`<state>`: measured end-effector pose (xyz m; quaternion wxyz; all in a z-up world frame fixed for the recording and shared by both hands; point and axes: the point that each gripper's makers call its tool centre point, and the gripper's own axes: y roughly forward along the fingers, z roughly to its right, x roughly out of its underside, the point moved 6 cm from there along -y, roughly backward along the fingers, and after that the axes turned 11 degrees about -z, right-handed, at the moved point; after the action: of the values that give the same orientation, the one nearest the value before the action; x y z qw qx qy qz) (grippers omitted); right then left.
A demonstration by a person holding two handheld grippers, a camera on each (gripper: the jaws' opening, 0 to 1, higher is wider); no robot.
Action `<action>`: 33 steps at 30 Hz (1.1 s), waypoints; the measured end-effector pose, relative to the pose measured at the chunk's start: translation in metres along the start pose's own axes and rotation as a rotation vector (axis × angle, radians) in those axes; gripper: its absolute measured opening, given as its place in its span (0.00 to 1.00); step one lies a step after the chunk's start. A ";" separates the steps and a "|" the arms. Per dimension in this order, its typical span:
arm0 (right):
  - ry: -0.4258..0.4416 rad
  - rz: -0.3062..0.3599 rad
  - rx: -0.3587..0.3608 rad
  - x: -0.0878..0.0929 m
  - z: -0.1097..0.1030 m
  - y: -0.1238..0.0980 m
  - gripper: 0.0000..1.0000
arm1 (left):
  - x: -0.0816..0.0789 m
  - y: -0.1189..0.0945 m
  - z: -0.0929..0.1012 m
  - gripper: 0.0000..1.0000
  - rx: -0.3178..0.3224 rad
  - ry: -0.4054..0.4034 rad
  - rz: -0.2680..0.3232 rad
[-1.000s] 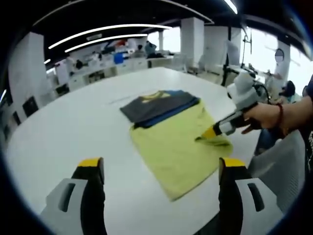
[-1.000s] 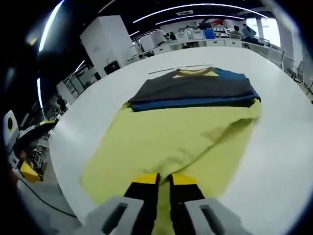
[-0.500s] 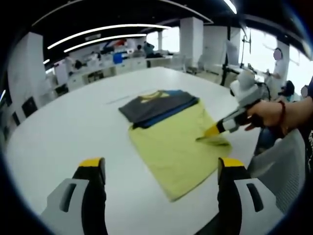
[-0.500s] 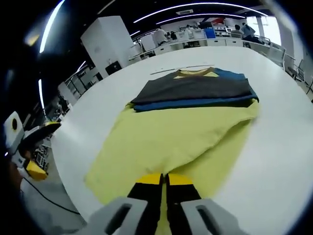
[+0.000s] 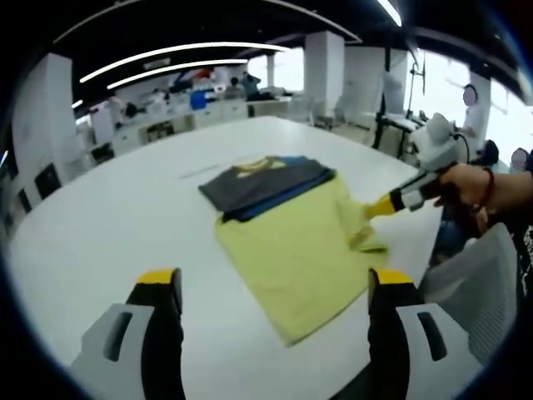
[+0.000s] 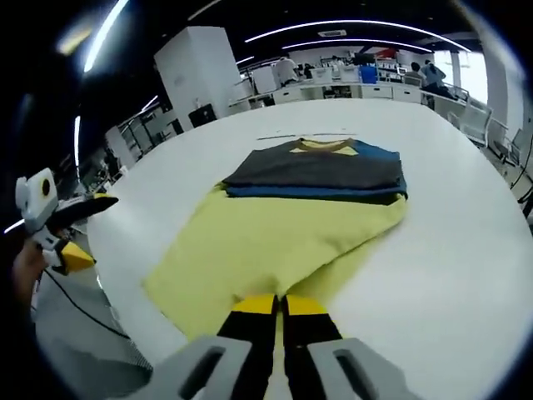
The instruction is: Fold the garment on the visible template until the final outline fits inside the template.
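A garment (image 5: 287,250) lies flat on the white table (image 5: 125,217): yellow-green body, with dark grey and blue parts (image 5: 258,182) and a yellow collar at its far end. My left gripper (image 5: 274,282) hovers open over the table's near edge, jaws wide apart, holding nothing. My right gripper (image 5: 379,207) comes in from the right, shut on the garment's right hem and holding it lifted off the table. In the right gripper view my right gripper (image 6: 279,305) pinches the yellow fabric (image 6: 266,237). The left gripper (image 6: 71,229) shows at the left, past the table edge.
A thin line (image 6: 291,135) marks the table just beyond the collar. A grey chair (image 5: 470,279) stands by the table edge at the right. Rows of desks (image 5: 208,104), pillars and people fill the back of the room.
My right gripper has risen and drawn back to the right with the hem, raising that edge off the table. The left gripper has stayed where it was.
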<state>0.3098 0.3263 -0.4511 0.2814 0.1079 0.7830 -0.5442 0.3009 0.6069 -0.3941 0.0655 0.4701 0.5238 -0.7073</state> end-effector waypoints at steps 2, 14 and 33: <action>-0.008 0.002 0.007 0.002 0.003 -0.007 0.00 | 0.001 0.000 0.000 0.87 -0.002 -0.002 -0.004; -0.035 -0.008 0.043 0.017 0.025 -0.038 0.00 | 0.003 -0.002 0.000 0.85 0.015 -0.019 0.004; 0.017 -0.044 0.180 0.048 0.074 -0.073 0.00 | 0.012 0.000 0.004 0.80 0.013 -0.020 -0.028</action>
<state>0.2596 0.2246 -0.4386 0.2522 0.1202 0.7353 -0.6175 0.2918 0.6082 -0.4033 0.0580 0.4560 0.5249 -0.7163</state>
